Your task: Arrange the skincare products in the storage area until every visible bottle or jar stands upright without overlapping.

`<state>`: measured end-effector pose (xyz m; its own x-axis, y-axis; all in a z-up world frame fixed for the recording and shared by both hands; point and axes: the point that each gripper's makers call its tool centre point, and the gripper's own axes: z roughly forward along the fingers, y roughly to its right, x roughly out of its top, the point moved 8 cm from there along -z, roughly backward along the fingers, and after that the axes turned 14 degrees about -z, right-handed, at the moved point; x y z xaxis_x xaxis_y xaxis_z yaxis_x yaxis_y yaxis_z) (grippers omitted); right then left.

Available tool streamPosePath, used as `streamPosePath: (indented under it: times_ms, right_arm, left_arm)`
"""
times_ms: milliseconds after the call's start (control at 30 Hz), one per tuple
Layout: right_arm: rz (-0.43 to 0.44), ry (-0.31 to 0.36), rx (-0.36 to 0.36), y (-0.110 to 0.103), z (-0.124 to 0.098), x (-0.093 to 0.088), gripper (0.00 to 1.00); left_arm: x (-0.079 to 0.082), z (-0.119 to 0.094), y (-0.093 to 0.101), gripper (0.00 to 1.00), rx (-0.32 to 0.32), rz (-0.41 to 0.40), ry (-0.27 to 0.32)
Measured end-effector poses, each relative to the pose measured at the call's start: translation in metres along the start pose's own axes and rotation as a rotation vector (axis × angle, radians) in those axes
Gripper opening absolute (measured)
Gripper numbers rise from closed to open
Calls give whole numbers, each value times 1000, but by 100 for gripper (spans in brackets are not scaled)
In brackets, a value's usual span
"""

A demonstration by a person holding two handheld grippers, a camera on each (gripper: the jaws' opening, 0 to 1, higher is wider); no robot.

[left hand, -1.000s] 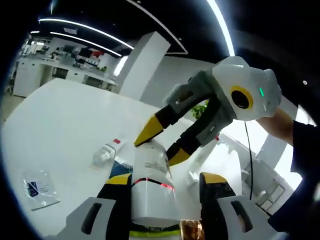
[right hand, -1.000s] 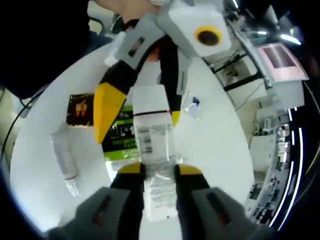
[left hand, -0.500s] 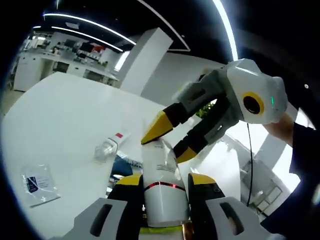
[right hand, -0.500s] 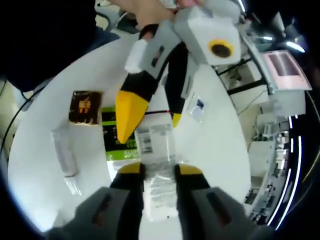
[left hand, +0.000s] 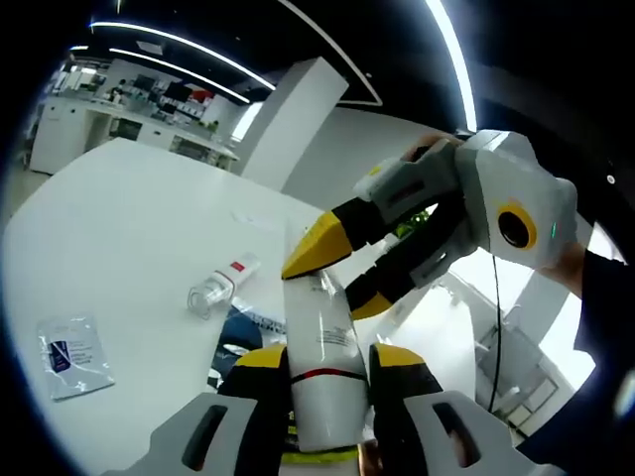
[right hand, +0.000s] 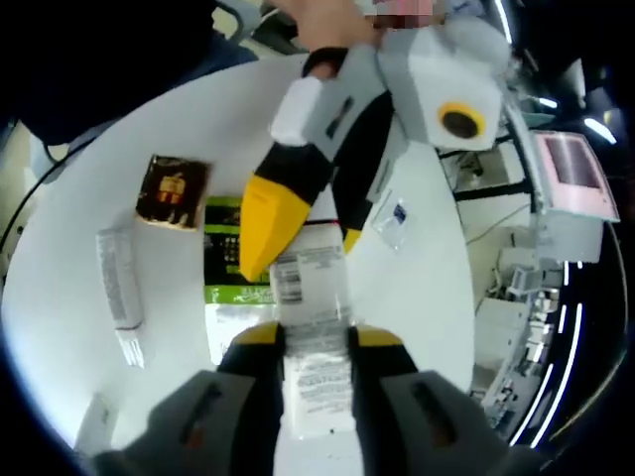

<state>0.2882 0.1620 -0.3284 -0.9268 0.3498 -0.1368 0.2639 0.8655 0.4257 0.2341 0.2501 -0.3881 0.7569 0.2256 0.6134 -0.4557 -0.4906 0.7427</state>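
Your left gripper is clamped on the capped end of the white tube, and your right gripper pinches its flat printed end, so the tube hangs between the two, off the white table. Beyond your left jaws (off to their left) a small clear bottle lies on its side, with a clear sachet farther out. Past your right jaws lie a green packet, a brown packet and a clear tube.
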Motion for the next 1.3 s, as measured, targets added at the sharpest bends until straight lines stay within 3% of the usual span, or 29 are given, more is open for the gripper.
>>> streamPosePath:
  times_ms: [333, 567, 867, 1300]
  right_arm:
    - [-127, -91, -37, 7, -9, 5, 24]
    - [-160, -122, -34, 4, -10, 9, 26]
    - [-263, -199, -54, 1, -14, 18, 26]
    - [-298, -230, -39, -3, -18, 25, 25]
  left_arm:
    - [6, -4, 1, 27, -30, -25, 31]
    - [4, -4, 2, 24, -69, -77, 17]
    - [0, -3, 4, 23, -81, -79, 0]
    - [-4, 0, 9, 23, -94, -88, -19]
